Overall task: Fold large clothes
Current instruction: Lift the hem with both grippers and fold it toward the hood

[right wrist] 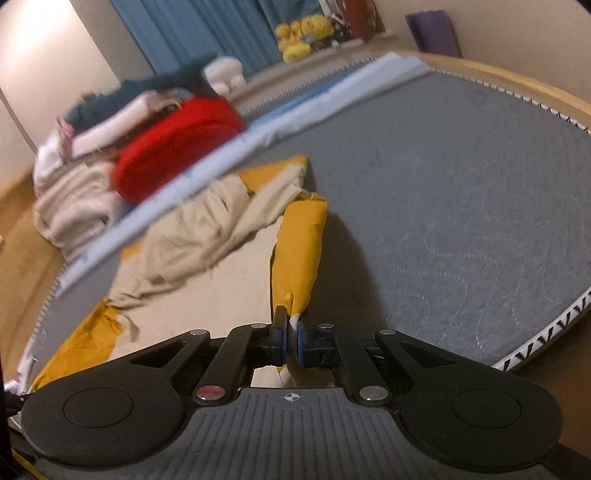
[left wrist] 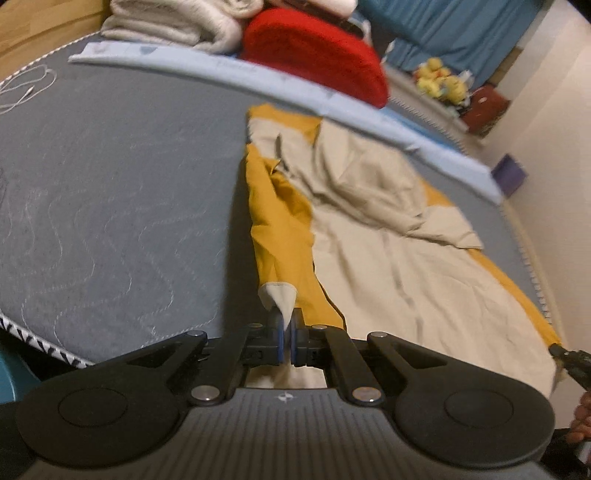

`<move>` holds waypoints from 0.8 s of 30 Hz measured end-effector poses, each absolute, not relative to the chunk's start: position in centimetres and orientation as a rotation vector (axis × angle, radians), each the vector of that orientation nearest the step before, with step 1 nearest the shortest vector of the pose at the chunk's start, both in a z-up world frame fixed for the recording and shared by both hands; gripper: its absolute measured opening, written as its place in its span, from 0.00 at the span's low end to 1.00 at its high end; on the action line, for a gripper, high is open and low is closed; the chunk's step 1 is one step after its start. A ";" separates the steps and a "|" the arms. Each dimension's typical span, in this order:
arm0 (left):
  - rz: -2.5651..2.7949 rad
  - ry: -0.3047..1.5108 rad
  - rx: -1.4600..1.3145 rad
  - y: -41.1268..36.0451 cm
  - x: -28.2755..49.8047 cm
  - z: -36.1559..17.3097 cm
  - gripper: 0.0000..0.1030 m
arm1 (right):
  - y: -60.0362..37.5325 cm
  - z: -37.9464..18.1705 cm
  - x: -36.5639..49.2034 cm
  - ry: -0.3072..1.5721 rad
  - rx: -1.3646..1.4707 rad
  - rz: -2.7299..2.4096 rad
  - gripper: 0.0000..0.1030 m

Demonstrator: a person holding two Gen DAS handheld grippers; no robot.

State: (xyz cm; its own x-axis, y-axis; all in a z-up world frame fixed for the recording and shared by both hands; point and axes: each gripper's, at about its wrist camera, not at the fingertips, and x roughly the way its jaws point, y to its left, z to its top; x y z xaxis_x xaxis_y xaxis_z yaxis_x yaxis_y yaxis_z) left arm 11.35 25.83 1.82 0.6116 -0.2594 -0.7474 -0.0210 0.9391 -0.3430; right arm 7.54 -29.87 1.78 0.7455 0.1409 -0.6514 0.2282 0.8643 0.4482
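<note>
Pinching yellow-beige garment (left wrist: pixel 369 221) corners: left gripper (left wrist: pixel 287 325) fingers clamped, right gripper (right wrist: pixel 290 328) fingers clamped, over mattress (left wrist: pixel 110 184).

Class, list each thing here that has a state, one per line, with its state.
Left tongs: shut on a cloth corner.
Right tongs: shut on a cloth corner.
Cloth: rumpled on the mattress, near edge lifted.
Blanket: folded.
Curtain: drawn.
</note>
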 end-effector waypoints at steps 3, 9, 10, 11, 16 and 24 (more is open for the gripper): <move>-0.204 0.891 -0.339 26.4 9.9 4.3 0.02 | -30.6 3.4 5.6 0.692 0.559 -0.026 0.04; -0.304 0.887 -0.366 29.0 5.4 9.2 0.02 | -32.0 6.8 -1.0 0.590 0.555 -0.002 0.04; -0.317 0.878 -0.370 29.4 4.6 10.3 0.02 | -32.3 7.4 -2.2 0.575 0.561 0.001 0.04; -0.327 0.870 -0.382 29.8 4.0 11.0 0.02 | -32.5 7.9 -3.3 0.560 0.564 0.003 0.04; -0.298 0.894 -0.494 32.3 5.1 11.4 0.02 | -34.1 8.4 -3.6 0.542 0.612 0.002 0.04; -0.163 0.993 -0.655 33.6 21.5 1.5 0.06 | -37.5 0.9 11.8 0.678 0.692 -0.059 0.04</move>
State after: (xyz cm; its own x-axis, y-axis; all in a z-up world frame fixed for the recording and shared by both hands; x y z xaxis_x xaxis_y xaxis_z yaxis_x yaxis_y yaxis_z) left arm 21.52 33.64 1.47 0.5520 -0.4147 -0.7234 -0.1612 0.7982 -0.5805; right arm 11.79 -37.45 0.87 0.7862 0.1667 -0.5951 0.2669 0.7769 0.5703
